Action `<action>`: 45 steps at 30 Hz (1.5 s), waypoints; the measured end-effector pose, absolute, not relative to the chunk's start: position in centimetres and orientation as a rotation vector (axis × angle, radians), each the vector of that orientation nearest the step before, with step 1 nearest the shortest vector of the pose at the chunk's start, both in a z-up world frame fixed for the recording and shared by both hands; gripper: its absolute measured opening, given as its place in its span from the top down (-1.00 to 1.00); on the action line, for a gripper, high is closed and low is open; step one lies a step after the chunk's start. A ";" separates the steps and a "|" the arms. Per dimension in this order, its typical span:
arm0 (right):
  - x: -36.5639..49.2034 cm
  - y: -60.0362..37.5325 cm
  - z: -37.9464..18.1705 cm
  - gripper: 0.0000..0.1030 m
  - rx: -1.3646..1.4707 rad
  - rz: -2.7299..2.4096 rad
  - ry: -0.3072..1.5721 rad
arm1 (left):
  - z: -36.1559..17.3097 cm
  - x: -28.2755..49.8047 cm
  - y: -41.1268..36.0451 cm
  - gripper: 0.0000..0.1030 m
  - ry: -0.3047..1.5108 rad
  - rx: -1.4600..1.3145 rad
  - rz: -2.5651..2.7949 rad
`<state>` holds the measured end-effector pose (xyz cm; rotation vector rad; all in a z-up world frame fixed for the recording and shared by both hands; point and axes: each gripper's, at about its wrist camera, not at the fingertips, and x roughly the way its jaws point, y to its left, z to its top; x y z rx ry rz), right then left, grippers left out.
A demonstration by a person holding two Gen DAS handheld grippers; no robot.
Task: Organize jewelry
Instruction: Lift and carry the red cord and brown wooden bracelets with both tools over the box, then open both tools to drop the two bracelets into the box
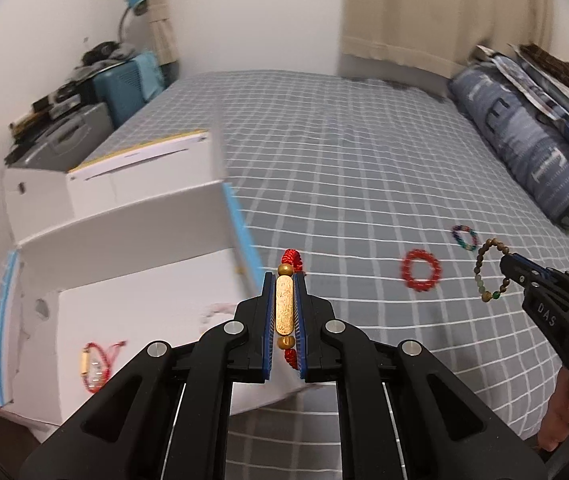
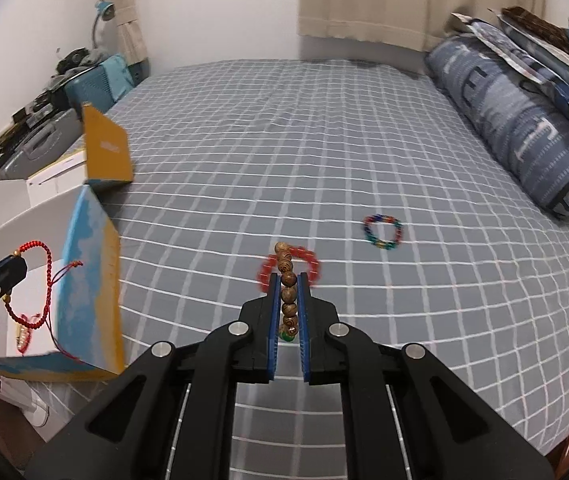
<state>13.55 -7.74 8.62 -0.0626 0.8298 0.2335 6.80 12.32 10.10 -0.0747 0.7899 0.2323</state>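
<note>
My left gripper (image 1: pixel 285 276) is shut on a red cord bracelet with a gold bar (image 1: pixel 285 310), held above the near edge of an open white box (image 1: pixel 144 304); the bracelet also shows in the right wrist view (image 2: pixel 38 280). Another red cord bracelet (image 1: pixel 94 366) lies inside the box. My right gripper (image 2: pixel 288 278) is shut on a brown wooden bead bracelet (image 2: pixel 287 290), held above the bed; it also shows in the left wrist view (image 1: pixel 488 270). A red bead bracelet (image 1: pixel 421 270) (image 2: pixel 312 268) and a multicoloured bead bracelet (image 1: pixel 464 238) (image 2: pixel 382 232) lie on the bed.
The bed (image 2: pixel 284 140) has a grey checked sheet. A second white box with a yellow lid (image 2: pixel 106 152) stands behind the first. Folded blue bedding (image 2: pixel 524 128) lies along the right side. Cluttered cases (image 1: pixel 64 120) and a lamp (image 1: pixel 134 8) stand at the far left.
</note>
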 end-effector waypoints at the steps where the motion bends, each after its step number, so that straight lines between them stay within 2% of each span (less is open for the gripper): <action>1: 13.4 -6.6 8.8 0.85 -0.068 0.247 0.826 | 10.2 6.5 13.3 0.84 0.789 -0.085 0.248; 15: 11.4 7.1 10.8 0.85 -0.167 0.426 0.780 | 10.5 2.5 24.1 0.84 0.782 -0.171 0.430; 25: 9.6 14.9 9.7 0.85 -0.212 0.542 0.789 | 9.3 0.8 28.8 0.83 0.795 -0.219 0.517; 45: 10.0 19.7 4.7 0.85 -0.235 0.586 0.888 | 5.4 0.9 33.3 0.81 0.885 -0.268 0.555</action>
